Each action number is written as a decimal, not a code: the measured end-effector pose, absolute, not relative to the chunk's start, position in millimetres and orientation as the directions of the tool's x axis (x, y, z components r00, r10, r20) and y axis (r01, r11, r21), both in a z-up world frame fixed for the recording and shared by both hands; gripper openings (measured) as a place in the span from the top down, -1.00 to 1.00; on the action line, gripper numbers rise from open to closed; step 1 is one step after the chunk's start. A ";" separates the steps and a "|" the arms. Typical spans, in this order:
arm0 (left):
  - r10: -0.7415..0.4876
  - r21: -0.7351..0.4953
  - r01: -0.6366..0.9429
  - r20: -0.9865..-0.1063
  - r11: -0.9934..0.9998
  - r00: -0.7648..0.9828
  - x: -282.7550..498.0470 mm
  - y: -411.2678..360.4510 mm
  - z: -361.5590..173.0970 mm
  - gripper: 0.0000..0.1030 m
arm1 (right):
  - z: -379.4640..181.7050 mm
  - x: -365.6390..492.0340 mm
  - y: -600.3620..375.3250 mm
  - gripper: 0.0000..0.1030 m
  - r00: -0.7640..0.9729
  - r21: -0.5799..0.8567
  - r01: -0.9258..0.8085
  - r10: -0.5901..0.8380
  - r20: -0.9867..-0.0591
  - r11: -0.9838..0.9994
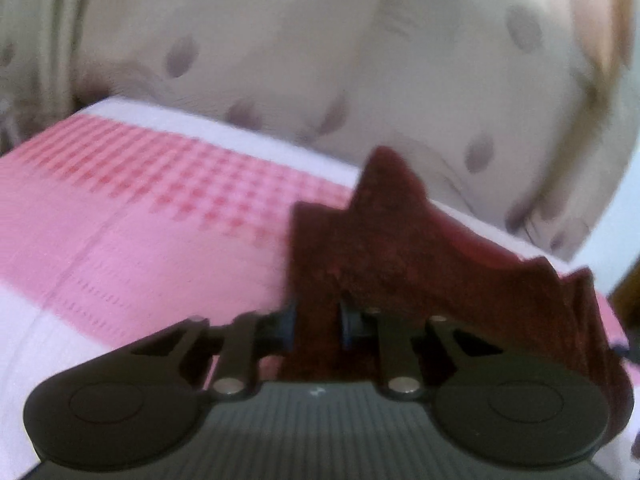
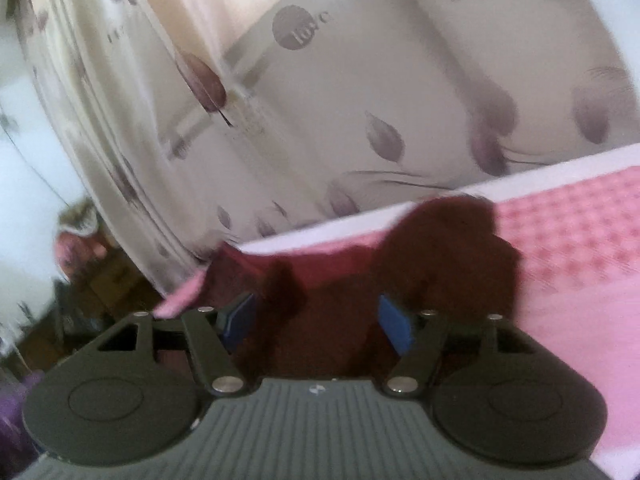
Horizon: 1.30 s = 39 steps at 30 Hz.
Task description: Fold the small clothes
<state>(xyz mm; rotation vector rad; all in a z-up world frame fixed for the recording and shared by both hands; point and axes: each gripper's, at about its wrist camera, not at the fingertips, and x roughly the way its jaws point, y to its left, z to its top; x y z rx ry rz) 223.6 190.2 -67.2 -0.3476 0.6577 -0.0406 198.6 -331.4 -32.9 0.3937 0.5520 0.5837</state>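
Note:
A small dark maroon garment (image 1: 400,248) lies bunched on a pink checked cloth (image 1: 140,208). My left gripper (image 1: 318,326) is shut on a fold of the garment, which rises between its blue pads. In the right wrist view the same maroon garment (image 2: 440,256) lies across the gripper. My right gripper (image 2: 316,320) has its blue pads (image 2: 394,322) spread apart with maroon fabric lying loose between them. Both views are blurred.
A cream curtain with grey leaf print (image 1: 360,60) hangs behind the far edge of the surface and also shows in the right wrist view (image 2: 360,100). The pink cloth (image 2: 580,248) has a white border. Dark floor and clutter (image 2: 80,272) lie at the left.

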 end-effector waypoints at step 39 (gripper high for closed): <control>-0.047 -0.229 -0.102 -0.564 0.968 0.824 211.6 180.3 -81.9 0.51 | -48.0 116.5 -377.2 0.56 0.642 0.428 -0.368 0.559 -0.526 0.825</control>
